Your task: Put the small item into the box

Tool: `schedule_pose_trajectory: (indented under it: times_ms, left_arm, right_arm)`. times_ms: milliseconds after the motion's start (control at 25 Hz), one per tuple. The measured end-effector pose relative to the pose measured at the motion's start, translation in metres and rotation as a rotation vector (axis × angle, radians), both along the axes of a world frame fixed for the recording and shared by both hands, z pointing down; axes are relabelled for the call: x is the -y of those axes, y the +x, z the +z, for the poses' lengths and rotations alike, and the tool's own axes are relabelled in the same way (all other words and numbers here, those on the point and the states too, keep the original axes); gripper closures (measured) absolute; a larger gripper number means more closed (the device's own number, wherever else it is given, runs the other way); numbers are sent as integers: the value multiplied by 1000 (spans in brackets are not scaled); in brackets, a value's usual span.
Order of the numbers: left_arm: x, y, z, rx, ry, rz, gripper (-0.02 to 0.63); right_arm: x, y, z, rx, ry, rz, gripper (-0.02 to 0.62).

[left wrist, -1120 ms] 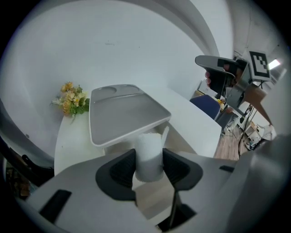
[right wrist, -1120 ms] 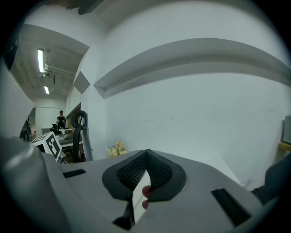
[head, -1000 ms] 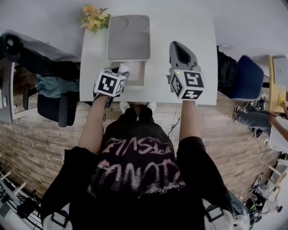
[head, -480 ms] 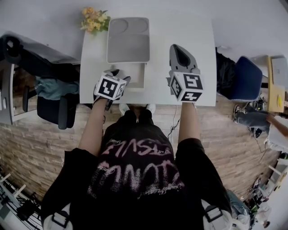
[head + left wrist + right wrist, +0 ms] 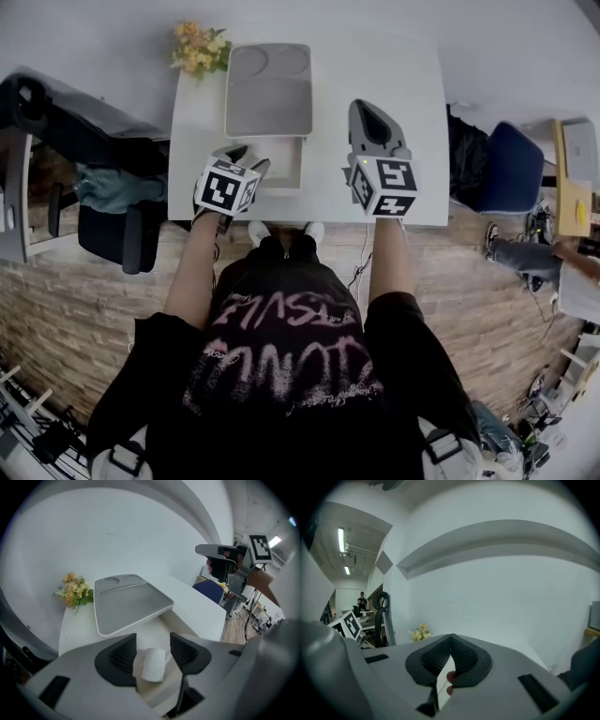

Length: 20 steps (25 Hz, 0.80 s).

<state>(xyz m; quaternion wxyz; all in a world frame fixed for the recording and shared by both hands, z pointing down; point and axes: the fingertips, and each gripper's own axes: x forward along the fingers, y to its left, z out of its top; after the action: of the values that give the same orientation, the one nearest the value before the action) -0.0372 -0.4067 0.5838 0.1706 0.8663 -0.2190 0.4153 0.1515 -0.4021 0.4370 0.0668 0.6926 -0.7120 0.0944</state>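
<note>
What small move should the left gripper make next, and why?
Probably lift the left gripper straight up, clear of the box. The roll lies between its jaws, which are closing a little but touch it on neither side; it seems to rest in the box already.

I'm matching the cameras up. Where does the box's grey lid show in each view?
Head view: grey lid at top centre, right of the flowers.
Left gripper view: centre, right of the flowers.
Right gripper view: not in it.
Shared landmark: the yellow flowers.
</note>
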Motion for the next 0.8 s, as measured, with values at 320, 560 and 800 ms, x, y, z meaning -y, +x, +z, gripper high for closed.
schedule_pose_trajectory:
  times_ms: [320,560,800]
  left_arm:
    - [15,1,-28,-88,111,-53,480]
    - [26,-4,-49,-137,192,-112,571]
    - [41,-3,-79,-181,272,-151,601]
  right_arm:
    - [2,-1,-6,-13,5,-8,584]
    - [1,-3,-6,-15,4,-14,586]
    - [2,-3,-10,-17,15,-18,584]
